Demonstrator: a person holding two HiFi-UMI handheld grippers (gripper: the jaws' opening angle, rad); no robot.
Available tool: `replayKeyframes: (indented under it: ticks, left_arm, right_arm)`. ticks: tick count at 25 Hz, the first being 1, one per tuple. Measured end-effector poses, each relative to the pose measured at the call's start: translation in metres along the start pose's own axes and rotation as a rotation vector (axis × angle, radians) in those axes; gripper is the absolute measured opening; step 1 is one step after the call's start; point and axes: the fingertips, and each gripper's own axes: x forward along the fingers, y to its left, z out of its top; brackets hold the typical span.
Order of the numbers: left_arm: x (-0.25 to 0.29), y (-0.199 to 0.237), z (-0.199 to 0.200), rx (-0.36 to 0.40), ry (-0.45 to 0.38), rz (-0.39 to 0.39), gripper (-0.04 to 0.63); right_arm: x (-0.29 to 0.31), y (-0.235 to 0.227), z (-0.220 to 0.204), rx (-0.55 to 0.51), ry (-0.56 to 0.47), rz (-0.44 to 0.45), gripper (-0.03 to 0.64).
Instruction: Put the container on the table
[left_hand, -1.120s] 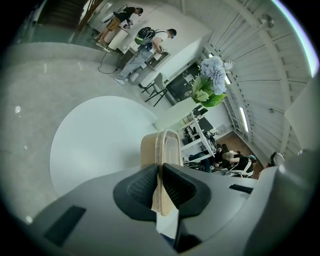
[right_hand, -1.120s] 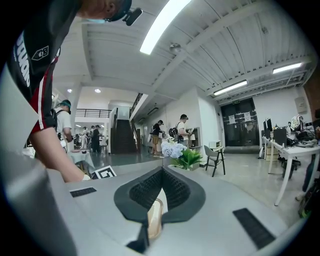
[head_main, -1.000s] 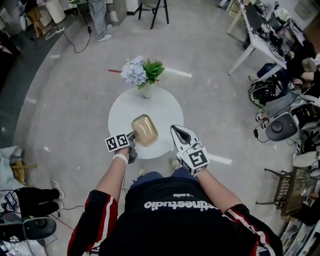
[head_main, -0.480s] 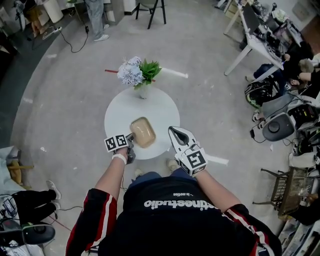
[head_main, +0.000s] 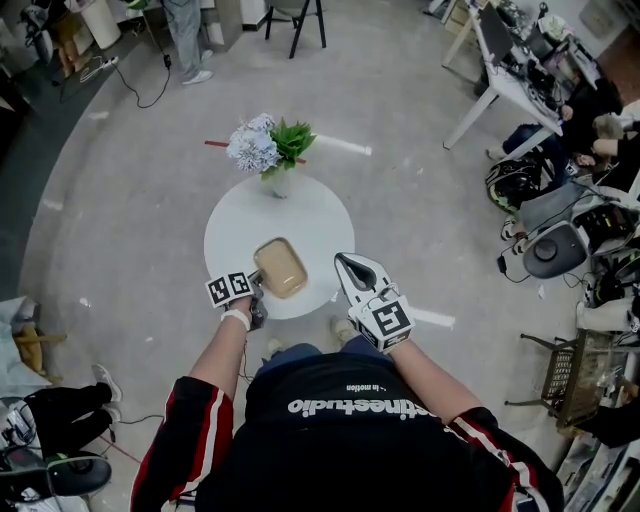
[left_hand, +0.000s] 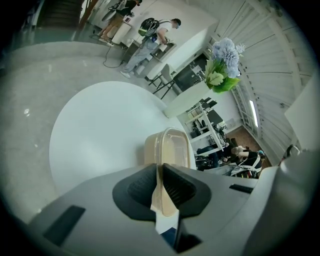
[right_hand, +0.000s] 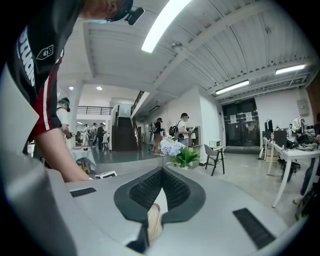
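Observation:
A tan lidded container (head_main: 280, 267) is over the near part of the round white table (head_main: 320, 215). My left gripper (head_main: 257, 280) is shut on its near rim. In the left gripper view the pads pinch the container (left_hand: 170, 150) by its edge, low over the table top (left_hand: 95, 135); I cannot tell whether it touches. My right gripper (head_main: 348, 268) hangs at the table's near right edge, shut with nothing in it. In the right gripper view a sliver of the container (right_hand: 154, 220) shows below the shut right gripper (right_hand: 161, 192).
A vase of pale blue flowers and green leaves (head_main: 268, 150) stands at the table's far edge. On the floor to the right are a white desk (head_main: 500, 80), bags and seated people. A black chair (head_main: 295, 15) and a standing person are far behind.
My left gripper has sunk a little toward the table top with the container in it. The right gripper has kept still.

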Motion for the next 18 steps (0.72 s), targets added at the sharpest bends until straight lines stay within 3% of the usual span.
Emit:
replayKeyframes:
  ticks: [8,14,18]
  left_arm:
    - [0.002,0.009,-0.005,0.001,-0.006,0.039,0.051]
    - [0.006,0.01,-0.005,0.081,0.031,0.072,0.099]
    - [0.005,0.011,-0.005,0.092,0.027,0.072,0.115]
  right_arm:
    - [-0.01,-0.004,0.0,-0.003,-0.001,-0.017,0.006]
    - [-0.013,-0.007,0.0,-0.006,-0.002,-0.024,0.006]
    - [-0.016,-0.008,-0.001,-0.005,-0.006,-0.027,0.008]
